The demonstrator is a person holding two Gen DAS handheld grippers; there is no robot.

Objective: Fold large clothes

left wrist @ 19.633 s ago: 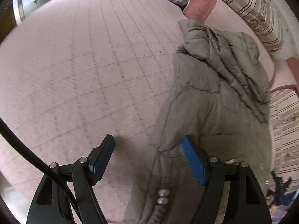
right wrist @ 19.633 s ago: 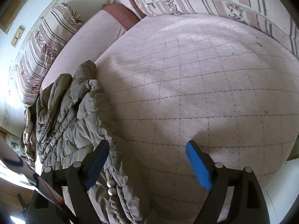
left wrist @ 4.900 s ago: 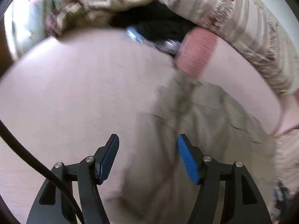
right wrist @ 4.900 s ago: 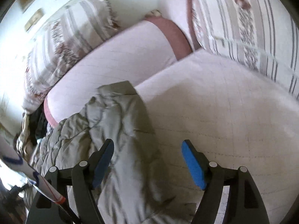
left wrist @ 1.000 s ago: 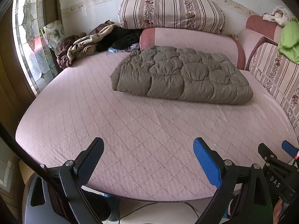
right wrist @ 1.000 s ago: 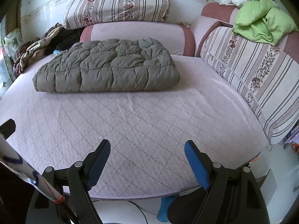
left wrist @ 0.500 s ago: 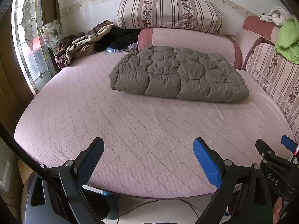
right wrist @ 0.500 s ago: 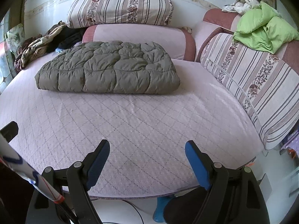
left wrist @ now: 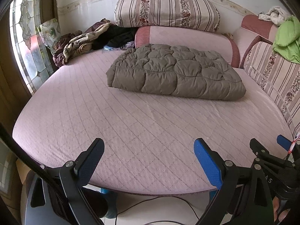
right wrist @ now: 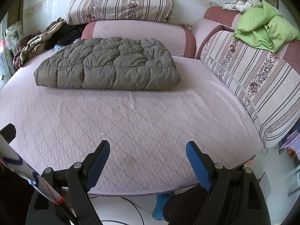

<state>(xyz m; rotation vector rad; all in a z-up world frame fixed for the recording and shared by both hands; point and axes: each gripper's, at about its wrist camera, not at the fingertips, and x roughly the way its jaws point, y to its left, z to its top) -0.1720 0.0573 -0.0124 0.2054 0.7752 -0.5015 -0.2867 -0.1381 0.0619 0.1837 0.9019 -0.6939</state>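
Note:
An olive-grey quilted puffer jacket (left wrist: 174,72) lies folded into a flat rectangular bundle at the far side of the pink quilted bed (left wrist: 131,131). It also shows in the right wrist view (right wrist: 108,65). My left gripper (left wrist: 149,157) is open and empty, held back over the bed's near edge, far from the jacket. My right gripper (right wrist: 147,158) is open and empty, also over the near edge. The right gripper's tip shows at the right of the left wrist view (left wrist: 266,151).
A striped floral cushion (left wrist: 166,11) leans on the back wall above a pink bolster (left wrist: 187,37). Crumpled clothes (left wrist: 84,41) are piled at the back left by the stained-glass window (left wrist: 28,43). A striped side cushion (right wrist: 253,82) and green bedding (right wrist: 266,30) are at right.
Both grippers have drawn slightly farther back from the bed and sunk a little; the folded jacket looks a bit farther away. The jacket itself has not moved.

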